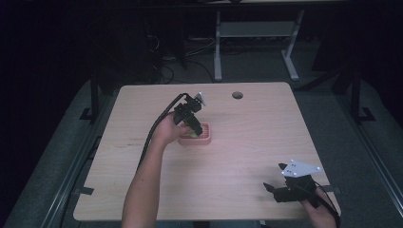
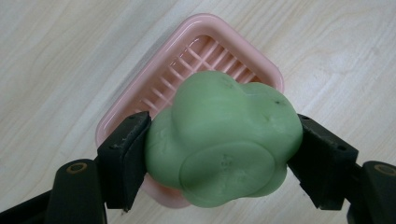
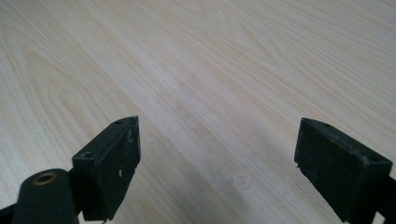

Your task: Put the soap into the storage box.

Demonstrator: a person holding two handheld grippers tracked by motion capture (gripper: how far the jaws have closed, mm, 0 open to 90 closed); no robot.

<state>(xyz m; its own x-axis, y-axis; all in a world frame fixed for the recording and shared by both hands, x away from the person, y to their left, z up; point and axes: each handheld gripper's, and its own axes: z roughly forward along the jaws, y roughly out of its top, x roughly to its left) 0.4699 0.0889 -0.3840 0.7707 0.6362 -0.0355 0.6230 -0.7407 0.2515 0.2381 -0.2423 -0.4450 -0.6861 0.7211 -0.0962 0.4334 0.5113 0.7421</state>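
A green lobed soap bar (image 2: 224, 142) is clamped between the two black jaws of my left gripper (image 2: 219, 158), just above a pink slatted soap dish (image 2: 205, 42). From above, the left gripper (image 1: 192, 127) hangs over the near left part of the pink dish (image 1: 205, 137) at the middle of the table, with a sliver of green soap (image 1: 193, 135) under it. My right gripper (image 1: 275, 187) rests near the table's front right corner. Its jaws (image 3: 217, 163) stand wide apart over bare wood, nothing between them.
The light wooden table (image 1: 237, 161) has a round cable hole (image 1: 237, 95) near its far edge. Beyond the table stand white desk legs (image 1: 217, 47) and cables on a dark floor. Rails run along both table sides.
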